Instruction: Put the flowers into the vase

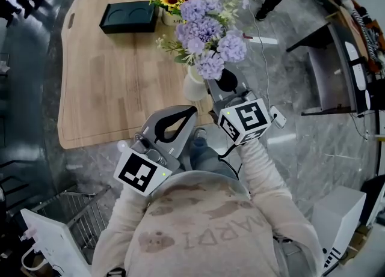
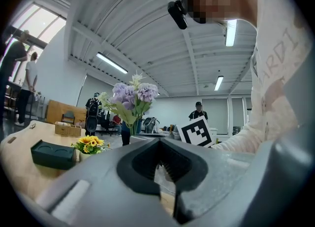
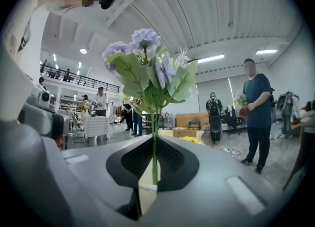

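Left claw (image 1: 191,112): jaws together, nothing in them, parked at the wooden worktop (image 1: 114,83) edge. White vase (image 1: 194,86) is near, at its 1 o'clock. Purple hydrangea bunch (image 1: 207,35) stands over the vase, long axis upright. Right claw (image 1: 224,82) is clamped on the green stem (image 3: 154,152); the vase is just beside it at 9 o'clock, so right is the working side. Can't tell if the stem ends are inside the neck. If not, I'd shift toward 9, then lower along the stem axis. Text: sweatshirt (image 1: 204,234) print reads "MARDI", upside down in the head view. No label seen on the vase.
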